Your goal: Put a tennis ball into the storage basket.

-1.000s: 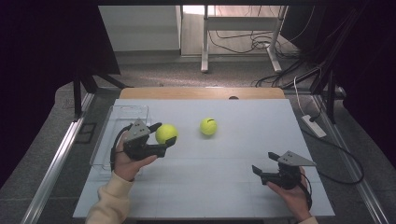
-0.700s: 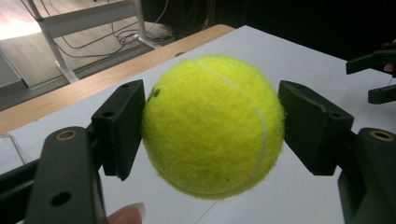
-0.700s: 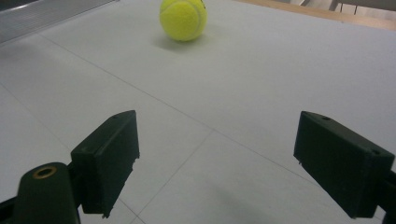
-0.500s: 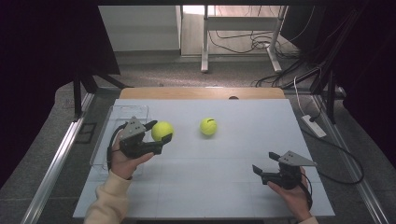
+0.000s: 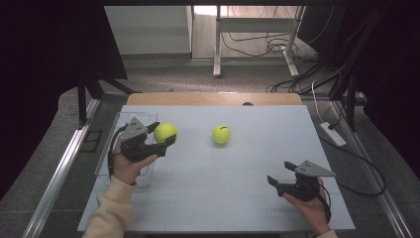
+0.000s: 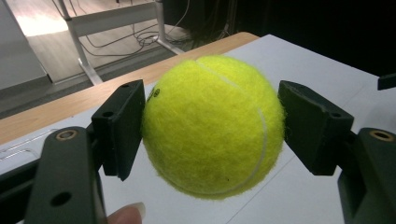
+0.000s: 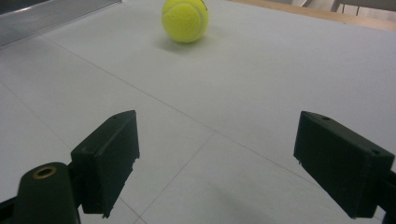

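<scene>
Pale grey table top (image 5: 237, 168), thin seam lines scored across it, wooden strip along the far edge.

Near side: right gripper (image 5: 282, 179) is held low over the near right part of the table, jaws spread wide, nothing between them. In the right gripper view only bare table lies between the jaws (image 7: 215, 154); the loose tennis ball (image 7: 185, 19) is seen well ahead, resting on the table.

Left gripper (image 5: 165, 133) is held at the left edge, clamped on the held tennis ball (image 5: 165, 132). In the left gripper view the held ball (image 6: 212, 123) is seated between both pads, left pad pressed into the felt, right pad touching the ball's side. Ball is lifted off the surface. Ball's underside and the contact faces are hidden by the ball itself; a fingertip is cut off at the bottom edge of that view.

Clear plastic tray (image 5: 113, 144) is partly covered by the left hand (image 5: 126, 166); contents cannot be made out.

Loose ball (image 5: 221, 134) lies mid-table, well apart from both grippers.

Far side: grey floor, white table legs, cables, dark curtains at both sides.
</scene>
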Available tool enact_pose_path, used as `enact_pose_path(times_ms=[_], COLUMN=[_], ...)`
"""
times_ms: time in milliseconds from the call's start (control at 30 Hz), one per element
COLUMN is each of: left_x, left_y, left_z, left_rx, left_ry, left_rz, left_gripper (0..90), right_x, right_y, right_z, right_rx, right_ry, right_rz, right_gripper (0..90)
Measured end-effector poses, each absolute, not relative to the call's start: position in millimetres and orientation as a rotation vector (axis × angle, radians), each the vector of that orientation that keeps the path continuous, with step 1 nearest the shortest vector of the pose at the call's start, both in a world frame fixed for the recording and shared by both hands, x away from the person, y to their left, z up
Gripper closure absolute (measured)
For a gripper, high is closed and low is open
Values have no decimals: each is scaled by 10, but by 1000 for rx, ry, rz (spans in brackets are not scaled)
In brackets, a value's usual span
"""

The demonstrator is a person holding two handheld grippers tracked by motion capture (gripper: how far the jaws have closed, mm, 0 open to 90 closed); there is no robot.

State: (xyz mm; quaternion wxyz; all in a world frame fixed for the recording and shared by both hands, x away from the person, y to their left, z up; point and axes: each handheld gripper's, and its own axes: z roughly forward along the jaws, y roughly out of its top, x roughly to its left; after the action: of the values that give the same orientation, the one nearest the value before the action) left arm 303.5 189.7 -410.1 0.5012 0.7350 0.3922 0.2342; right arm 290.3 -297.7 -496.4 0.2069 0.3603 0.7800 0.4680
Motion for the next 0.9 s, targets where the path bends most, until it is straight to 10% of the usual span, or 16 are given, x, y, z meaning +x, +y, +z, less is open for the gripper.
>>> enact_pose_path(times_ms=[900], left_x=[3166], left_y=[2085], left_z=[-4115], left_rx=[1769], left_ry=[1031], left_rz=[608], left_gripper=[274], right_x=[2910], right_y=[-2979], right_z=[-4967], right_rx=[1013], right_ry=[2172], right_rz=[1294], right_gripper=[138])
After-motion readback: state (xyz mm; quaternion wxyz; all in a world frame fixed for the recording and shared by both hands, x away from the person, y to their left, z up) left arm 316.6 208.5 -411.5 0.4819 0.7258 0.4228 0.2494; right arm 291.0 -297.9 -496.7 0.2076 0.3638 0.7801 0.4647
